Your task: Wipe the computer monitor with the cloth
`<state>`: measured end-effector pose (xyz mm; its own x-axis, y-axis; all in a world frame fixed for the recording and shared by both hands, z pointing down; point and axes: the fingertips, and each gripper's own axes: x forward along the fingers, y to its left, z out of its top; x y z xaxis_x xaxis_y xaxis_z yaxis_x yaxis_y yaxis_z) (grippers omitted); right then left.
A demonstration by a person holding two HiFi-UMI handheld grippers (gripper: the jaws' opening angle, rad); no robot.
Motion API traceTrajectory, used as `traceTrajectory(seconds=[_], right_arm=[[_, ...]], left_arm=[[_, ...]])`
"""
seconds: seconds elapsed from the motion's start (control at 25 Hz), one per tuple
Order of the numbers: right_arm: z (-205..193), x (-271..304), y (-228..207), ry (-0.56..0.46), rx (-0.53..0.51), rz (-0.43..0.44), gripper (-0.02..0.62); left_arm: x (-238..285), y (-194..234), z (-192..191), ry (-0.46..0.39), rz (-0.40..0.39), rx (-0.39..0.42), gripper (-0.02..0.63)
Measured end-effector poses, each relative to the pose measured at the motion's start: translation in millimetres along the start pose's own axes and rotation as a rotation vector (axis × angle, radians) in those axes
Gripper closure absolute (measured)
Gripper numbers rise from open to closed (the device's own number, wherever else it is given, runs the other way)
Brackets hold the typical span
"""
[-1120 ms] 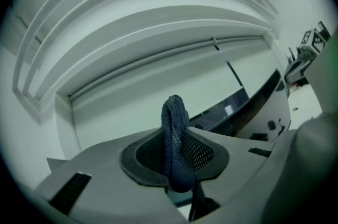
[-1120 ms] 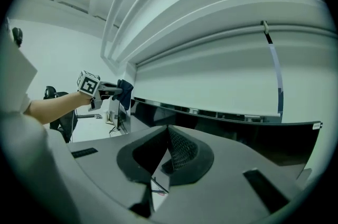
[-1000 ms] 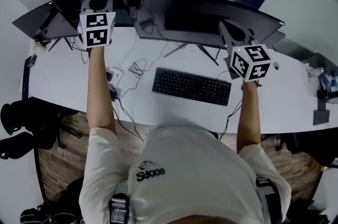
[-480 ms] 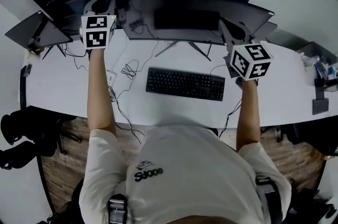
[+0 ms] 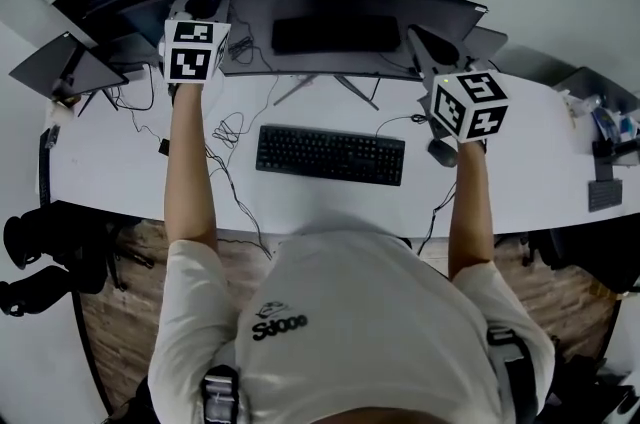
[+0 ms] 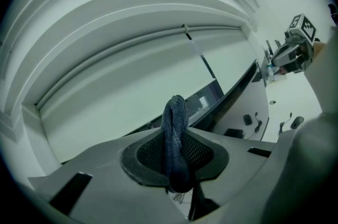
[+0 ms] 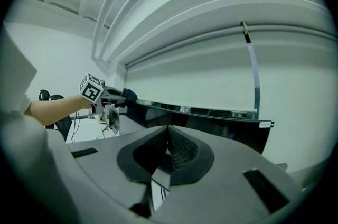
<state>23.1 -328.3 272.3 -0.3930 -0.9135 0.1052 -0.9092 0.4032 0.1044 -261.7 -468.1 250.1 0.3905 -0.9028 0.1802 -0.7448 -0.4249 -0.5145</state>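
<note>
Left gripper [image 6: 177,157] pinched the dark cloth [image 6: 174,117] at the monitor's [image 5: 300,7] 9 o'clock end; right gripper [image 7: 168,151], jaws pressed together on nothing, hung at its 3 o'clock end.

Left gripper [image 6: 177,166] clamped on dark blue knit cloth [image 6: 174,130], fold standing upright between jaws. Beyond: black monitor [image 6: 235,92] edge, white desk [image 6: 282,99]. Right gripper [image 6: 291,52] far right, marker cube uppermost.

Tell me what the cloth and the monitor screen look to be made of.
The cloth: dark blue textile, probably knitted or woven; a coarse mesh texture shows. The monitor: dark, glossy screen, glass or plastic unclear; it mirrors the keyboard.
</note>
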Motion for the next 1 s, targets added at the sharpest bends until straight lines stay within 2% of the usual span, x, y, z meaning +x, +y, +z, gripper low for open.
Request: traceTrajectory(seconds=[0.16, 0.36, 0.48, 0.6, 0.84, 1.0], right_arm=[[-11, -24, -30, 0.032, 0.005, -0.057, 0.598], [-17, -55, -58, 0.031, 0.026, -0.059, 0.598], [-20, -71, -75, 0.023, 0.048, -0.078, 0.598], [-21, -87, -90, 0.002, 0.071, -0.094, 0.598], [-30, -112, -105, -0.015, 0.051, -0.064, 0.598], [-33, -125, -111, -0.02, 0.009, -0.029, 0.598]], left_arm=[[10, -38, 24, -0.018, -0.023, -0.008, 0.524], [22, -78, 54, -0.033, -0.026, -0.002, 0.523], [28, -104, 71, -0.045, -0.052, -0.012, 0.523], [33, -133, 88, -0.053, -0.084, 0.013, 0.523], [47, -189, 124, -0.079, -0.161, 0.006, 0.523], [54, -225, 148, -0.091, -0.195, 0.035, 0.523]])
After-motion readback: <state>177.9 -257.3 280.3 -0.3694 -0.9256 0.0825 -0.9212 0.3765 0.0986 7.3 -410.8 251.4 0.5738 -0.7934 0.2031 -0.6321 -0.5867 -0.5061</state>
